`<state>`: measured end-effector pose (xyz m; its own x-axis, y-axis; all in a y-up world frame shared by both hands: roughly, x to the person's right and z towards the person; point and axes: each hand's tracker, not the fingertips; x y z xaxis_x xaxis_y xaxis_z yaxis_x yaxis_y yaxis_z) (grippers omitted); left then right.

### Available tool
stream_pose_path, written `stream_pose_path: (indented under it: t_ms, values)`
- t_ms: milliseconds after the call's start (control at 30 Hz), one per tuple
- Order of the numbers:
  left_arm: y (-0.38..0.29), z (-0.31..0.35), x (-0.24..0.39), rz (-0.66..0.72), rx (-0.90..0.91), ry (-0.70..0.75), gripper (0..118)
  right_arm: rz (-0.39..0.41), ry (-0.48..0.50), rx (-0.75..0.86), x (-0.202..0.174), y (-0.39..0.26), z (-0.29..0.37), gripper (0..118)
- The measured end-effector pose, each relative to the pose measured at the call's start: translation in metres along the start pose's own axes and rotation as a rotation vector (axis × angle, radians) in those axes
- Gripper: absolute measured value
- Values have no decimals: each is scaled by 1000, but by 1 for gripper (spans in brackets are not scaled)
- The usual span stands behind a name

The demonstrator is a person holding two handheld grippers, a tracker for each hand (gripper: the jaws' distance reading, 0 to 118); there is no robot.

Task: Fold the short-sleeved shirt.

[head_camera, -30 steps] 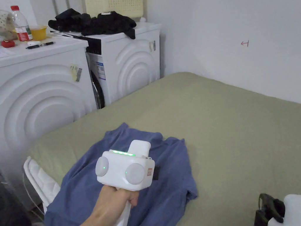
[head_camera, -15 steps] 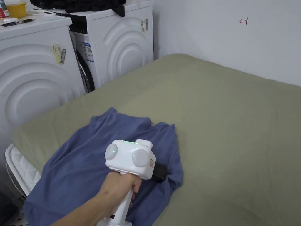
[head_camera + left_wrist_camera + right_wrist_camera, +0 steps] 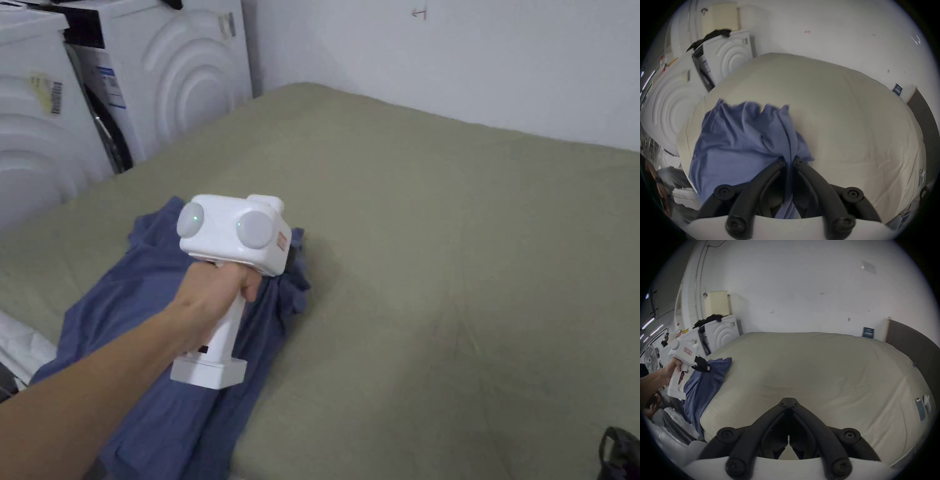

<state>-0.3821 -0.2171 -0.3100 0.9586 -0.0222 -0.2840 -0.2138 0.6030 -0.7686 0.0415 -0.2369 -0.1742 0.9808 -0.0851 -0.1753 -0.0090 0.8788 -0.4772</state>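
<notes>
I hold my left hand-held gripper (image 3: 788,162) in my left hand (image 3: 209,294), and its two black jaws are pinching a bunched fold of the blue shirt (image 3: 740,142) between them. Some of the blue cloth runs down through the gap between the jaws toward the white body of the tool. The shirt lies crumpled on the near left part of the bed (image 3: 450,250), which has a plain green-grey sheet. The near end of the shirt hangs over the near left edge of the bed. In the head view my left hand-held gripper (image 3: 289,253) sits over the far right edge of the shirt (image 3: 156,325), and my arm reaches in from the near left. My right hand-held gripper (image 3: 788,400) has its jaws pressed together with nothing between them. It hangs over the bare sheet, well apart from the shirt (image 3: 705,379). In the head view a small bit of it peeks in at the near right corner (image 3: 619,453). Two white washing machines (image 3: 181,69) stand past the far left side of the bed, and a white wall (image 3: 500,56) runs along the far side.
</notes>
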Motion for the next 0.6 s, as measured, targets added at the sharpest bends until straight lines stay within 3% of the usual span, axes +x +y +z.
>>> stream_pose_path:
  t_ms: [133, 333, 600]
  values:
    - [19, 19, 69, -94, 38, -72, 6, 1, -113, 50, 29, -3, 31, 1]
    - [43, 37, 232, -284, 80, -240, 6, -83, -227, 56, 79, -15, 63, 1]
    - [19, 45, 434, -455, 62, -605, 6, -162, -349, 12, 129, -31, 81, 1]
